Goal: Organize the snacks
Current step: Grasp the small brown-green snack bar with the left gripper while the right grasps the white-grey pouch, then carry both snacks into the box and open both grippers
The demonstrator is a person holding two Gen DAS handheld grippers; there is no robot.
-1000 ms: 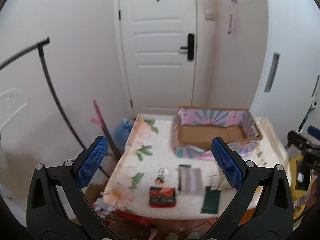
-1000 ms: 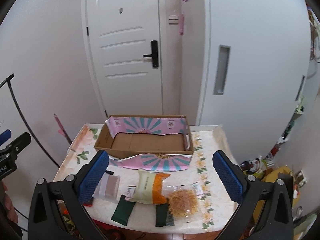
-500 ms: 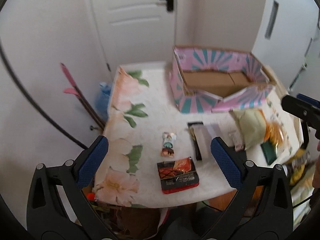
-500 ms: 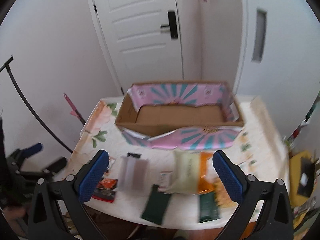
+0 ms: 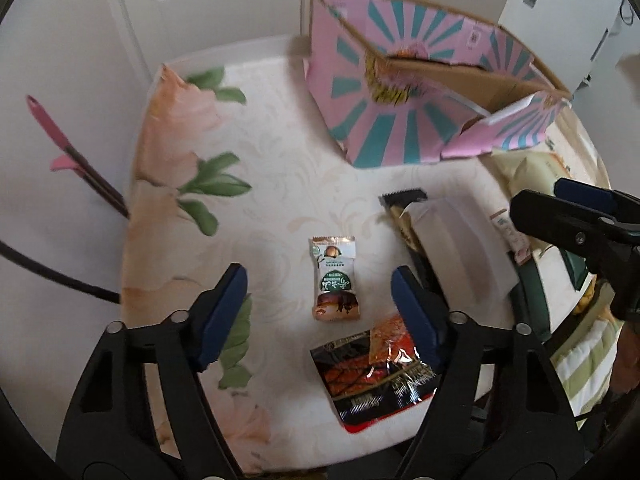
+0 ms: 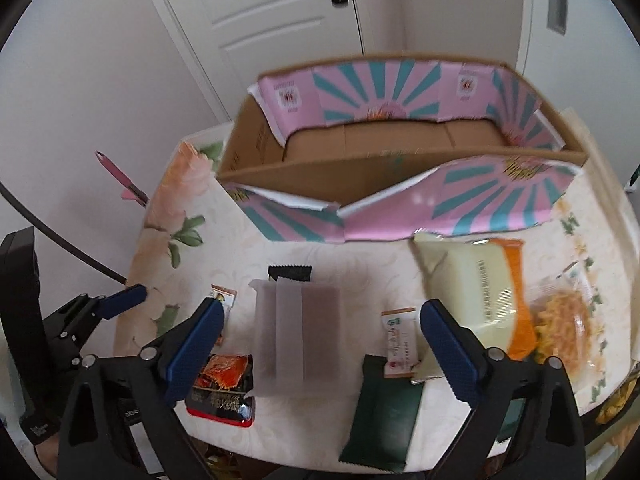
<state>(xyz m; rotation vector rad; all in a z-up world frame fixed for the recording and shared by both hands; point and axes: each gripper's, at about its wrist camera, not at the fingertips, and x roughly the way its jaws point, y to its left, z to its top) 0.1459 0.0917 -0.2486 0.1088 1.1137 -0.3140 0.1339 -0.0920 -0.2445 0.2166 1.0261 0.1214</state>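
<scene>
An open pink-and-teal cardboard box stands at the back of the floral table; it also shows in the left wrist view. Snack packets lie in front of it. My left gripper is open, low over a small white chestnut packet, with a red-black packet just below. My right gripper is open above a frosted white packet and a dark green packet. A pale green-orange bag and a clear noodle-snack pack lie to the right.
A small white-orange stick packet lies between the frosted and green-orange packets. A black-edged packet peeks from under the frosted one. A white door and walls stand behind the table. A pink-handled tool leans at the left.
Both grippers have dropped forward and down toward the table's front edge. The left one has come in over the small chestnut packet; the right one over the frosted packet. Both stay open.
</scene>
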